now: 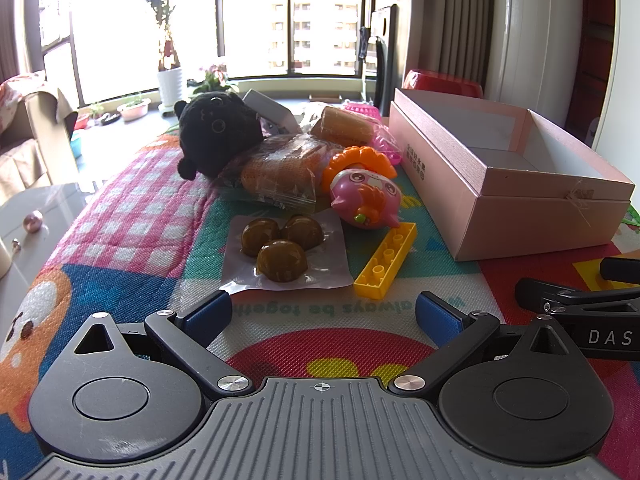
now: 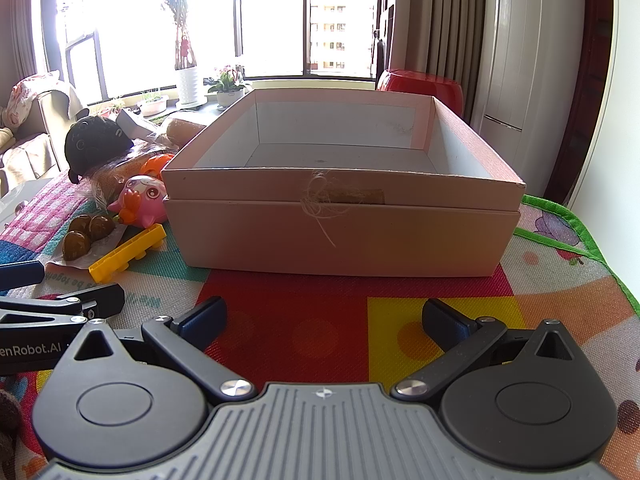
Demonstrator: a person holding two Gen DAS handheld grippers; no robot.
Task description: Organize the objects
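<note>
An open, empty pink box (image 1: 508, 184) stands on the colourful mat, right of a pile of objects; it fills the right wrist view (image 2: 340, 236). The pile holds a black plush (image 1: 216, 132), bagged bread (image 1: 280, 172), a pink and orange toy (image 1: 366, 196), a yellow brick (image 1: 386, 260) and a clear pack of brown balls (image 1: 280, 252). My left gripper (image 1: 324, 310) is open and empty, just short of the pack. My right gripper (image 2: 324, 318) is open and empty in front of the box.
A grey side table (image 1: 36, 232) stands left of the mat. The mat's green edge (image 2: 576, 216) runs on the right. A red stool (image 2: 420, 84) stands behind the box. The left gripper's fingers (image 2: 60, 304) show at left in the right wrist view.
</note>
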